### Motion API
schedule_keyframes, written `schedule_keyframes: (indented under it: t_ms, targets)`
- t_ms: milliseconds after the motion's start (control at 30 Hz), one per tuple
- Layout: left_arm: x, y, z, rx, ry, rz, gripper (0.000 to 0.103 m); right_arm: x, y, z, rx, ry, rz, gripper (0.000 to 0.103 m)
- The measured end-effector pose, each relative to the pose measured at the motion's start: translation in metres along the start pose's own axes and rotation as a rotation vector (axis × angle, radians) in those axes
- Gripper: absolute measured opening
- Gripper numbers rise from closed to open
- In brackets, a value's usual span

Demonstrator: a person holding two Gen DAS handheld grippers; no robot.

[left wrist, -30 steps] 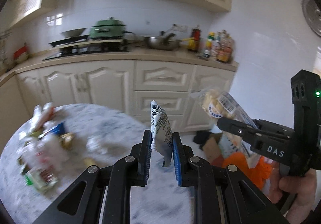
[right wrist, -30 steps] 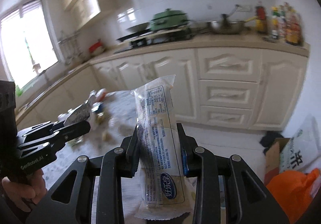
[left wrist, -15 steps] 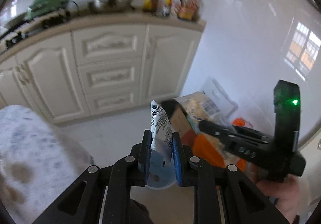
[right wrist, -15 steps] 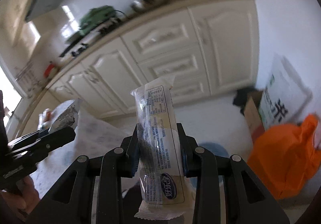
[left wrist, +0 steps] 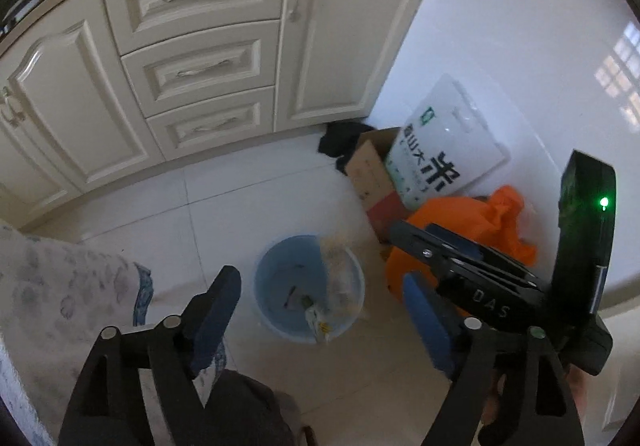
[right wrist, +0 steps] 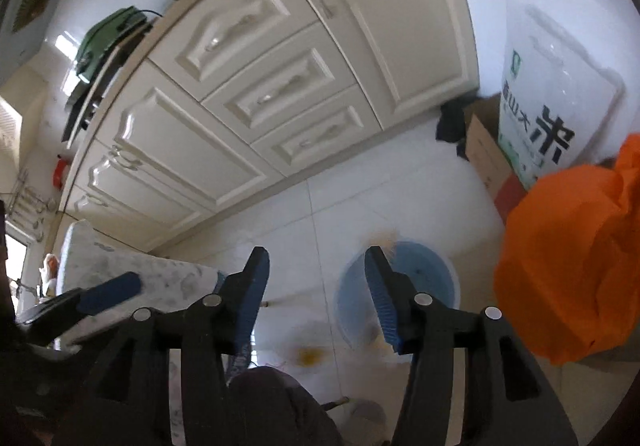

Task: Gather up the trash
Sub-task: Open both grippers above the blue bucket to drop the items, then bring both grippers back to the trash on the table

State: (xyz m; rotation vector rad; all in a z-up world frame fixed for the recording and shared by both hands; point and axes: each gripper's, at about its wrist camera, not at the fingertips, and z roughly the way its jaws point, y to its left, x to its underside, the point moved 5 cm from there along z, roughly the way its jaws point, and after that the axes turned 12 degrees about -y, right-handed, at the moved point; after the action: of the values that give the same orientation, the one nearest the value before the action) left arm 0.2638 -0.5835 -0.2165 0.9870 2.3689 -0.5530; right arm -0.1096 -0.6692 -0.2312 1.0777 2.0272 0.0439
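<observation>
A pale blue bin (left wrist: 280, 270) stands on the white tiled floor, and my left gripper (left wrist: 320, 298) hangs above it. Its jaws are opening, with nothing between them. In the bin lies a small white wrapper (left wrist: 318, 320). A blurred clear packet (left wrist: 336, 266) is dropping at the rim. My right gripper (right wrist: 316, 278) is also opening and holds nothing, with the bin (right wrist: 432, 274) under its right finger. In the left wrist view the right gripper (left wrist: 412, 230) reaches in from the right, above the bin's edge.
An orange plastic bag (right wrist: 568, 266), a white rice sack (right wrist: 540, 106) and a cardboard box (right wrist: 488, 158) crowd the floor right of the bin. Cream cabinets (left wrist: 192, 66) line the back. A table with a marbled cloth (left wrist: 60, 286) sits at the left.
Both grippers swung from the table toward the floor and tipped down over the bin. Both jaws opened, and the printed wrapper and the long clear packet left them.
</observation>
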Motion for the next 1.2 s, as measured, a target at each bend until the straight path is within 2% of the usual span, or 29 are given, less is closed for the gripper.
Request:
schedule_keyframes:
  t_ms: [100, 167, 233, 367, 533, 700, 800, 1000, 1200]
  targets:
    - [-0.005, 0.007, -0.004, -0.041, -0.019, -0.002, 0.089, 0.003, -0.005, -0.003, 0.009, -0.002, 0.011, 0.08]
    - [-0.002, 0.008, -0.014, -0.056, -0.045, -0.005, 0.091, 0.003, -0.007, -0.008, 0.027, -0.017, 0.019, 0.103]
    - [-0.003, 0.01, -0.027, -0.079, -0.074, -0.006, 0.098, 0.003, -0.007, -0.013, 0.041, -0.027, 0.025, 0.103]
    - [-0.001, 0.009, -0.055, -0.096, -0.149, -0.015, 0.1, 0.006, 0.0, -0.024, 0.053, -0.029, 0.028, 0.103]
    - [0.02, 0.017, -0.11, -0.095, -0.232, -0.04, 0.101, 0.008, 0.028, -0.045, 0.031, -0.042, -0.013, 0.103]
    - [0.066, 0.03, -0.198, -0.09, -0.342, -0.052, 0.102, 0.008, 0.072, -0.073, -0.016, -0.08, -0.068, 0.103]
    - [0.093, 0.045, -0.25, -0.12, -0.42, -0.067, 0.102, 0.009, 0.107, -0.09, -0.052, -0.107, -0.117, 0.103]
    - [0.142, 0.074, -0.317, -0.219, -0.534, -0.109, 0.102, 0.02, 0.175, -0.11, -0.131, -0.125, -0.219, 0.103]
    - [0.202, 0.096, -0.38, -0.298, -0.612, -0.173, 0.102, 0.039, 0.237, -0.122, -0.2, -0.124, -0.315, 0.103]
